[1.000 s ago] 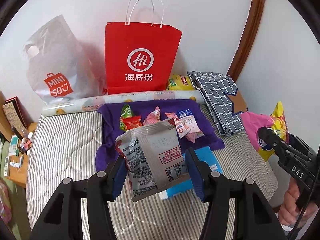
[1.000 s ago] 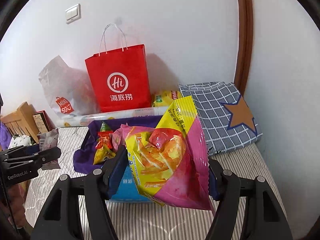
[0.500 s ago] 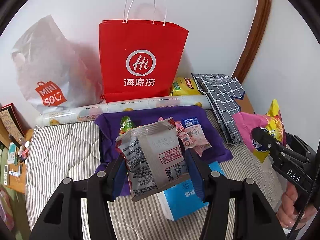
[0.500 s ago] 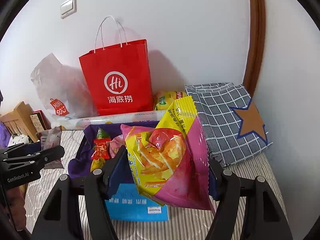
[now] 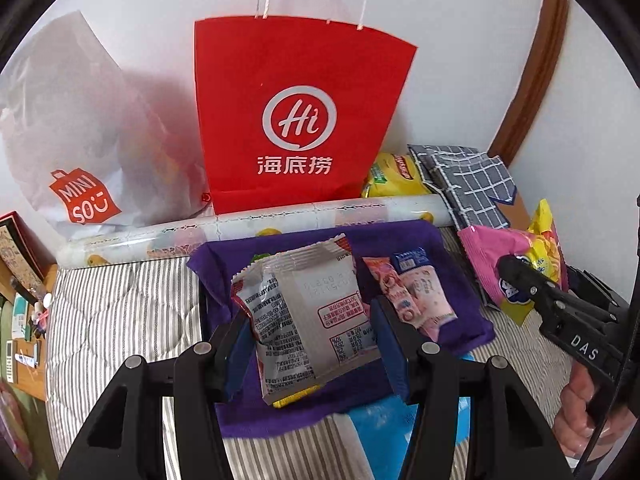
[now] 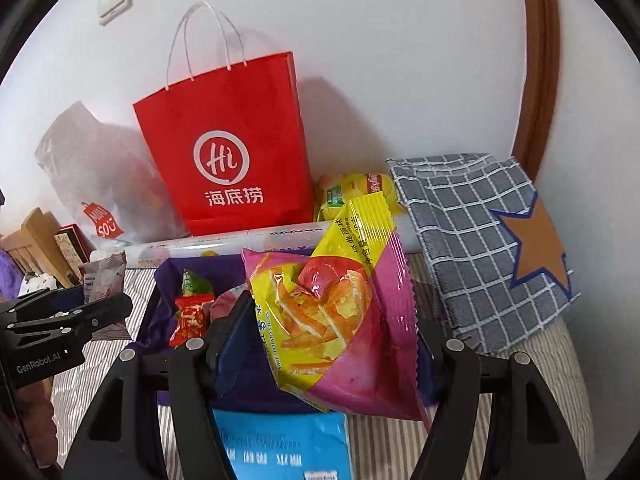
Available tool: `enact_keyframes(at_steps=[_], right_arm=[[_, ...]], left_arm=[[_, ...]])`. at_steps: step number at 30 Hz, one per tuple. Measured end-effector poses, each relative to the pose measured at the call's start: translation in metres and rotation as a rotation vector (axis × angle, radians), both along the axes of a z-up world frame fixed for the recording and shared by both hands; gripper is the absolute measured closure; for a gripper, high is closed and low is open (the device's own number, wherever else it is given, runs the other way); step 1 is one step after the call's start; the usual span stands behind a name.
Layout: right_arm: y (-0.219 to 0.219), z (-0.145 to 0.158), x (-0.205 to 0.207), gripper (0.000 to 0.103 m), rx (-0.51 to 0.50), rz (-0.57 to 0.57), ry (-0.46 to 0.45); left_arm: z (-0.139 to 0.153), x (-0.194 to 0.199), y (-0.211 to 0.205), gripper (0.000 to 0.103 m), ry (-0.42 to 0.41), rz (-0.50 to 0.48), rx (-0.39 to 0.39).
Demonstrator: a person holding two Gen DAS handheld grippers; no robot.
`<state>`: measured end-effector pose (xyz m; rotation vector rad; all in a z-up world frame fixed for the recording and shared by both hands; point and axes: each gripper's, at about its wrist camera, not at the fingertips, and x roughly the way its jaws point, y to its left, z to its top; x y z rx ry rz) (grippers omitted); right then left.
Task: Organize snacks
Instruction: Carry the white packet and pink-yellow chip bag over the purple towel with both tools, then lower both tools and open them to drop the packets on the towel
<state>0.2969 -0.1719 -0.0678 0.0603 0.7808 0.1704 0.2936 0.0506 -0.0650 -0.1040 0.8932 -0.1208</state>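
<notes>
My left gripper [image 5: 310, 340] is shut on a silver snack packet [image 5: 308, 312] and holds it above the purple fabric bin [image 5: 460, 264]. My right gripper [image 6: 332, 348] is shut on a pink and yellow chip bag [image 6: 340, 320] over the same bin [image 6: 164, 276]; that bag also shows at the right of the left wrist view [image 5: 516, 264]. Small snacks lie in the bin: pink packets [image 5: 412, 296] and a red and green one [image 6: 192, 312]. A red paper bag [image 5: 296, 120] stands behind the bin against the wall.
A white MINISO bag [image 5: 80, 152] leans left of the red bag. A rolled sheet [image 5: 280, 220] lies behind the bin. A yellow packet [image 5: 396, 176] and a checked blue cloth [image 6: 480, 248] sit at the right. A blue pack [image 6: 280, 448] lies in front on the striped bed.
Both grippers have moved forward toward the purple bin and the red bag, each still holding its snack. The bin and bags look larger and closer.
</notes>
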Motion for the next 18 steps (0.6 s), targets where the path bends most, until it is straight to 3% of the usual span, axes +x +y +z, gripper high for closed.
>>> enact_keyframes(at_steps=[18], right_arm=[[0.005,-0.041,0.079,0.035,-0.01,0.027,0.082]], left_arm=[[-0.041,0.068,0.013,0.049,0.07,0.036,-0.051]])
